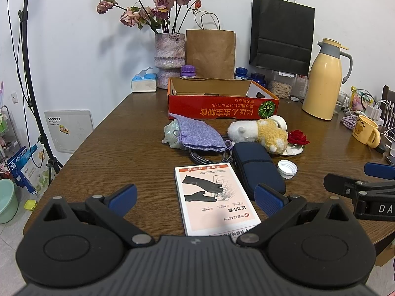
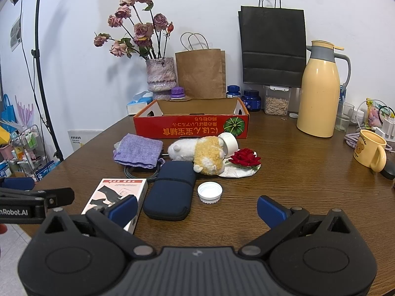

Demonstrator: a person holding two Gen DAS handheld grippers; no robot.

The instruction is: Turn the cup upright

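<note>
I can read "LEADEN" on the white box lying right in front of my left gripper. The other gripper, seen off to the left of my right one, says "nRobot.AI". From the left view, that right gripper shows "DA". The red box far ahead has upside-down words I can't read.

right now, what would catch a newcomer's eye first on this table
Probably the red cardboard box at the table's middle, with the dried roses in a vase behind its left end. Next, the tall yellow thermos at the right, and the yellow cup standing upright near the right edge.
</note>
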